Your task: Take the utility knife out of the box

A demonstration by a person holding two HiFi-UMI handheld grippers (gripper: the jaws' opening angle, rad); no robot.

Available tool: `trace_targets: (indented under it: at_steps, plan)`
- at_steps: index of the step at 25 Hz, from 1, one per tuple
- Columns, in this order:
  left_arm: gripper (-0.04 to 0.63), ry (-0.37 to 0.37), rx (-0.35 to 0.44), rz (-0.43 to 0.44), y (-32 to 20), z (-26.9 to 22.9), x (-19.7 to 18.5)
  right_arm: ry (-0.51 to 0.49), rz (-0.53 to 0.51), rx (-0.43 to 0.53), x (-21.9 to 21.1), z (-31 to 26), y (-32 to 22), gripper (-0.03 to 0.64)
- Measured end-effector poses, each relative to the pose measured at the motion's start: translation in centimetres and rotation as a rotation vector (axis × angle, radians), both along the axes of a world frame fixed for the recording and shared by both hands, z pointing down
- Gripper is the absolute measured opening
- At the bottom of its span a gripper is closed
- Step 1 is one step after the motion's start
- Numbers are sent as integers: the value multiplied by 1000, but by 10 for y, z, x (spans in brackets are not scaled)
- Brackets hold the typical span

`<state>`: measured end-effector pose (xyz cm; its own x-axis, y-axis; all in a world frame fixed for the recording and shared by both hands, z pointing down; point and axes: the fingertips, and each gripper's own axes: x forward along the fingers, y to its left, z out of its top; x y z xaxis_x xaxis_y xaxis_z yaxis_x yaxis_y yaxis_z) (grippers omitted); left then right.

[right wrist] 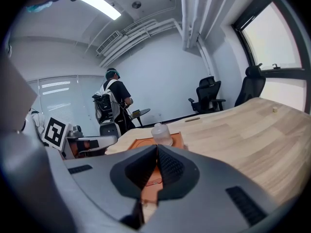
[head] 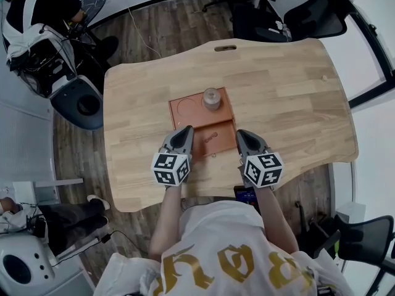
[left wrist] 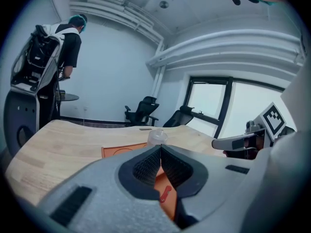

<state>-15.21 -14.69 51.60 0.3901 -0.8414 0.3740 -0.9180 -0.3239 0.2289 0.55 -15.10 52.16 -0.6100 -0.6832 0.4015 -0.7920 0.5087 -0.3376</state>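
An orange box (head: 185,123) lies open at the middle of the wooden table (head: 290,97). In its near compartment rests the orange utility knife (head: 210,139), faint against the box, and it shows as a red shape (left wrist: 165,193) between the jaws in the left gripper view. A clear bottle (head: 212,98) stands in the far right compartment; a round recess (head: 185,106) is beside it. My left gripper (head: 187,130) is shut and empty at the box's near left corner. My right gripper (head: 241,134) is shut and empty just off the near right corner.
A person with a backpack (head: 37,23) stands beyond the table's far left. Office chairs (head: 271,11) stand behind the far edge. A dark phone (head: 247,195) lies at the near edge. The table has a cable slot (head: 225,47) at the back.
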Motion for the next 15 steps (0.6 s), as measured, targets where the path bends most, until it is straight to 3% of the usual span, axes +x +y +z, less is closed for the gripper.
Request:
trace_targets:
  at_steps: [5,15]
  plan:
    - [11,-59,-32,63,-3,13,12,-5,5,-14,2,5,-6,12]
    - [11,-76,-173,142,-9,56,28,3,14,-60,10,24,-17,12]
